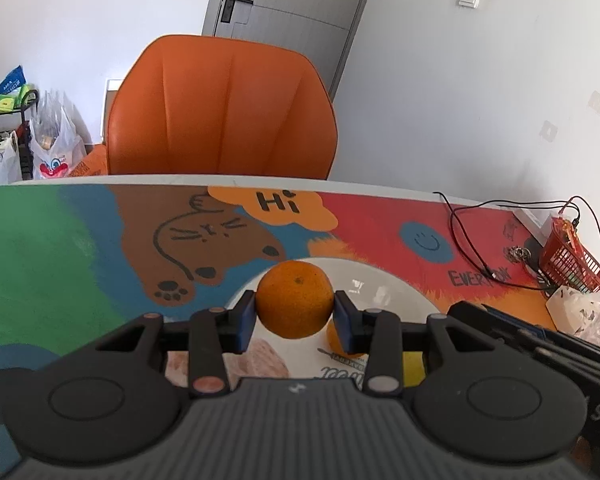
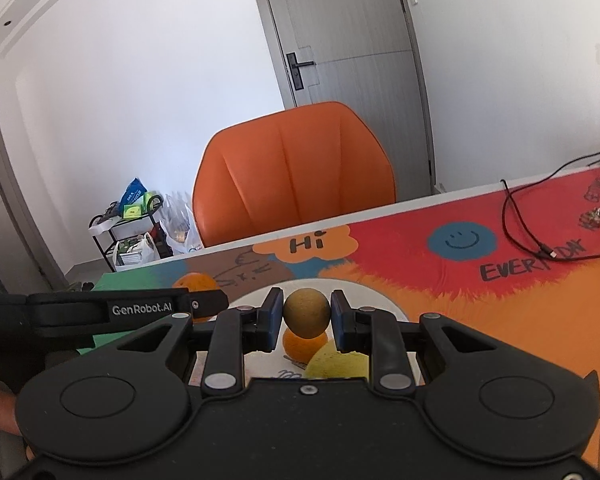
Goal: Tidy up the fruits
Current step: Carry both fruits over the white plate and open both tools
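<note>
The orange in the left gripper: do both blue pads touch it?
Touching. In the left wrist view the orange sits between the left gripper's blue pads, and both pads press against its sides with no gap visible.

The left gripper (image 1: 295, 312) holds an orange (image 1: 294, 299) pinched between its two blue fingertips (image 1: 246, 318), one pad on each side of the fruit. Below and beyond the fingers lies a white plate (image 1: 396, 292) on a colourful cartoon mat (image 1: 60, 248). A second orange (image 1: 334, 340) peeks out just under the right finger, on the plate. Far off to the right of the fingers stands a red basket (image 1: 572, 260), with black cables (image 1: 464, 224) trailing near it. Straight ahead, past the table edge, an orange chair (image 1: 220, 108) faces the gripper.
</note>
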Demonstrator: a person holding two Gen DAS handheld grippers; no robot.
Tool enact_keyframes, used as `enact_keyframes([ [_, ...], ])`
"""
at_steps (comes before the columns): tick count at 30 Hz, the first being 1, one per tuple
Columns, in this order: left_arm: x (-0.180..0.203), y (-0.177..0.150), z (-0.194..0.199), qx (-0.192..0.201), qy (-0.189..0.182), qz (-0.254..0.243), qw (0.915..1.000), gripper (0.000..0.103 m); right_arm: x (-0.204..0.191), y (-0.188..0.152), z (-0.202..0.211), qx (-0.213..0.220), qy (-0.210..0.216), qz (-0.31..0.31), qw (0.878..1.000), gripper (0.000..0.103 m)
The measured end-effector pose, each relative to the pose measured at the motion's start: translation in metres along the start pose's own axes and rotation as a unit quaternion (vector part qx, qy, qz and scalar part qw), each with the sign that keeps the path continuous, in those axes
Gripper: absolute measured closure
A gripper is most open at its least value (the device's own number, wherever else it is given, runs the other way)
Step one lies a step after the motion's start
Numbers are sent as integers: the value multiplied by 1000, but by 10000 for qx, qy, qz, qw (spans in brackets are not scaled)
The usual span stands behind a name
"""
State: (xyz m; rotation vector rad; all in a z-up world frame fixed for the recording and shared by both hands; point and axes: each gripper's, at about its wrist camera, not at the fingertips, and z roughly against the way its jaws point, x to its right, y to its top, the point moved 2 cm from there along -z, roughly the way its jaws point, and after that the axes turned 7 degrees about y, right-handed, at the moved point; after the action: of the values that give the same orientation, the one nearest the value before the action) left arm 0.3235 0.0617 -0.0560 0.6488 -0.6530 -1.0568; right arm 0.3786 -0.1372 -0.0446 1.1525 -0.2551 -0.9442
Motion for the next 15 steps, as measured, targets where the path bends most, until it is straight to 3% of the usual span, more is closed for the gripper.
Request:
enact_keyframes([
  [5,-1,-4,-12,-235,-45,106,9997,64,7,-2,-4,-63,20,-164,9998,79],
  [15,-17,7,10,72,159,245,9995,58,10,-3,-10,-66,45,-256,9996,79],
])
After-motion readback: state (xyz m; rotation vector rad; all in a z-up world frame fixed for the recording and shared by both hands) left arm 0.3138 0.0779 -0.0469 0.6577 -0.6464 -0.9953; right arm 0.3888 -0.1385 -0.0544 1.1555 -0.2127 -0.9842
